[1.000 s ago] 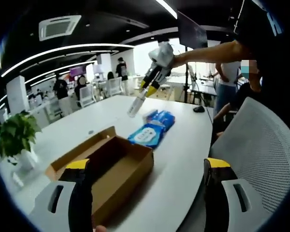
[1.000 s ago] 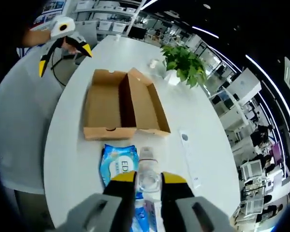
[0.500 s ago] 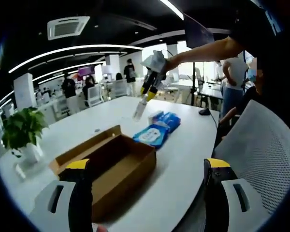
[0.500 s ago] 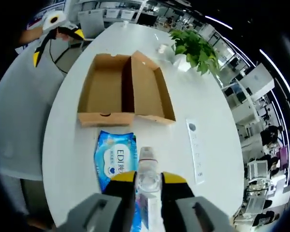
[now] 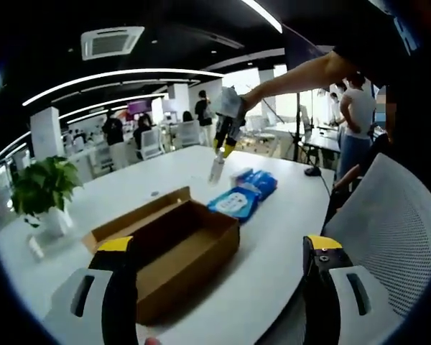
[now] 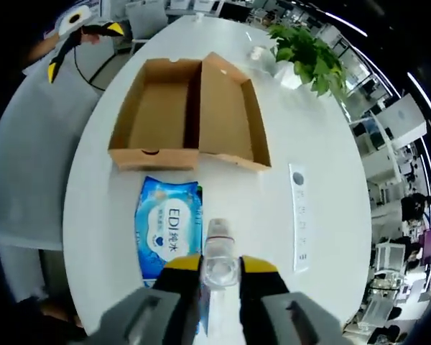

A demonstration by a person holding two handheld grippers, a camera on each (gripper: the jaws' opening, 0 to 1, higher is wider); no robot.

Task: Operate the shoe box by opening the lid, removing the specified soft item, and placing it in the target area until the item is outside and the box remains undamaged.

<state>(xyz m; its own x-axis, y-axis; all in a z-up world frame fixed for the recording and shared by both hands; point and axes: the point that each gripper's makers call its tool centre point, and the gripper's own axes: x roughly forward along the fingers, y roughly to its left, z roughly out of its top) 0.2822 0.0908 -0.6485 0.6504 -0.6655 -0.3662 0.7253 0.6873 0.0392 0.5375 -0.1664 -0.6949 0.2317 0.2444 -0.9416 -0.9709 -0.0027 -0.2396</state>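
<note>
The brown cardboard shoe box (image 6: 190,115) lies open on the white table (image 6: 323,144), its lid folded flat beside it and only bare cardboard showing inside. My right gripper (image 6: 220,267) is shut on a clear plastic bottle (image 6: 219,241), held above a blue wet-wipes pack (image 6: 169,226). In the left gripper view the box (image 5: 176,244) lies just beyond my left gripper (image 5: 219,287), whose jaws stand wide open with nothing between them. Farther off, the right gripper (image 5: 221,147) hangs over the table with the bottle (image 5: 216,171) pointing down, above the wipes pack (image 5: 235,203) and a second blue pack (image 5: 260,182).
A potted plant (image 6: 309,61) stands at the table's far side, with a long white strip (image 6: 298,223) lying nearby. A grey mesh chair (image 5: 388,230) sits at the table edge. The left gripper (image 6: 85,50) shows open beyond the box. Several people stand in the office behind.
The right gripper, still shut on the bottle, has moved a little farther from the left gripper's camera. Both views have shifted slightly. The box and wipes packs lie as before.
</note>
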